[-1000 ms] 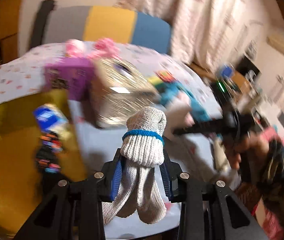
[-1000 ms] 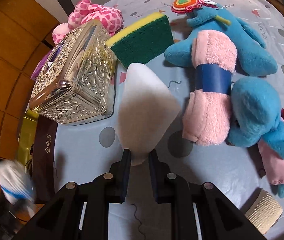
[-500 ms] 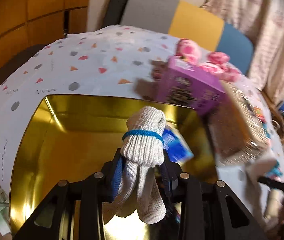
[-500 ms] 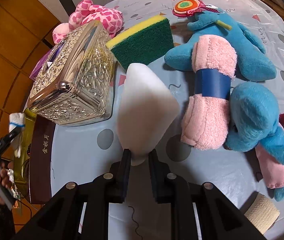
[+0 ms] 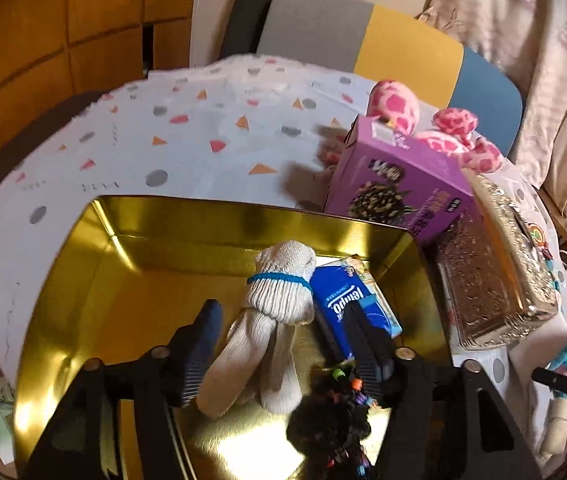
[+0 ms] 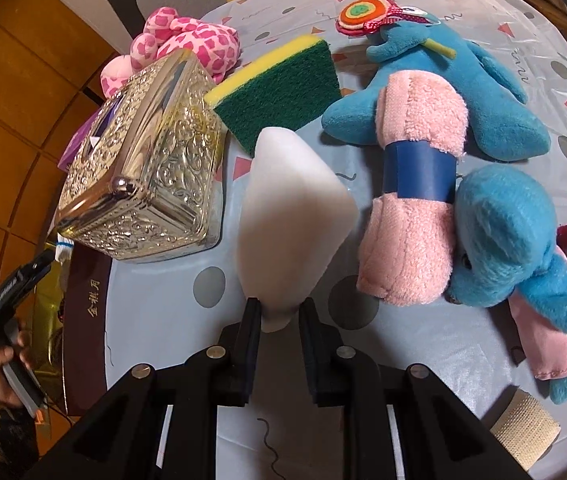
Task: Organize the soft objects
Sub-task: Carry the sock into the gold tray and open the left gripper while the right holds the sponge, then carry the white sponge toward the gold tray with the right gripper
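Lettering reading "Tempo" is being shown on the blue tissue pack (image 5: 353,304) lying inside the gold tin (image 5: 123,240) at the centre of the left wrist view. Gold characters are being displayed on the dark lid edge (image 6: 87,304) at the lower left of the right wrist view; they are too small to be read with certainty. The print on the purple box (image 5: 399,188), standing just past the tin's upper right rim, is not being made out.

The jaws of the left gripper (image 5: 283,332) are being opened, and the white rolled socks (image 5: 271,320), bound by a blue band, are being left between the pads inside the tin, no longer pressed. A dark beaded item (image 5: 331,420) is lying in the tin's lower part. Bare gold floor is being left free at the left of the tin.

The right gripper (image 6: 279,320) is being kept clenched on the white sponge (image 6: 291,224), which is being held up over the dotted tablecloth (image 6: 163,320). Open cloth is being left between the silver embossed box (image 6: 143,168) at the left and the pink rolled towel (image 6: 415,196) with its blue band at the right.
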{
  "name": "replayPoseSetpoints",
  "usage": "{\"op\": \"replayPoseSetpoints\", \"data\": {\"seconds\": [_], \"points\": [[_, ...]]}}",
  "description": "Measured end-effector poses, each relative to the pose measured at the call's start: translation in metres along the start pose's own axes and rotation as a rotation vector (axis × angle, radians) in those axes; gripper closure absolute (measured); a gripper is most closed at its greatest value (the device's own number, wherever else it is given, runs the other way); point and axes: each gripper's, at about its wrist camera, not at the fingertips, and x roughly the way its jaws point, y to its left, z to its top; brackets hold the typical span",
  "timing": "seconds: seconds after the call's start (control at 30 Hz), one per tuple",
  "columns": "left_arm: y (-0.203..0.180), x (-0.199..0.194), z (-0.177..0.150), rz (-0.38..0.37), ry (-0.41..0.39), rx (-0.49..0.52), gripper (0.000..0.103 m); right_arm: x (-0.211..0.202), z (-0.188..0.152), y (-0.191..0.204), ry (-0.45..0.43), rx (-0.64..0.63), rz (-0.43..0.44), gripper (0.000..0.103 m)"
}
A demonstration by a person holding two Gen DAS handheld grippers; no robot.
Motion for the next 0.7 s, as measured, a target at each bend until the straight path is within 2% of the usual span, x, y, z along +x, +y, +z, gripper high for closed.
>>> {"op": "replayPoseSetpoints", "data": {"seconds": [0.13, 0.2, 0.43, 0.53, 0.7], "points": [[-0.002, -0.022, -0.012, -0.017, -0.043, 0.003, 0.037, -0.006, 0.005, -0.006, -0.029, 0.032, 0.036, 0.078], [-0.004, -0.035, -0.019, -0.037, -0.056, 0.006, 0.037, -0.010, 0.008, -0.008, -0.052, 0.048, 0.053, 0.068], [-0.014, -0.068, -0.042, -0.097, -0.081, 0.022, 0.036, -0.005, 0.015, -0.020, -0.058, 0.125, 0.068, 0.067], [-0.021, -0.077, -0.051, -0.113, -0.082, 0.042, 0.036, 0.001, 0.016, -0.024, -0.052, 0.177, 0.052, 0.062], [-0.031, -0.086, -0.062, -0.161, -0.072, 0.060, 0.036, 0.013, 0.018, -0.025, -0.055, 0.242, 0.050, 0.059]]}}
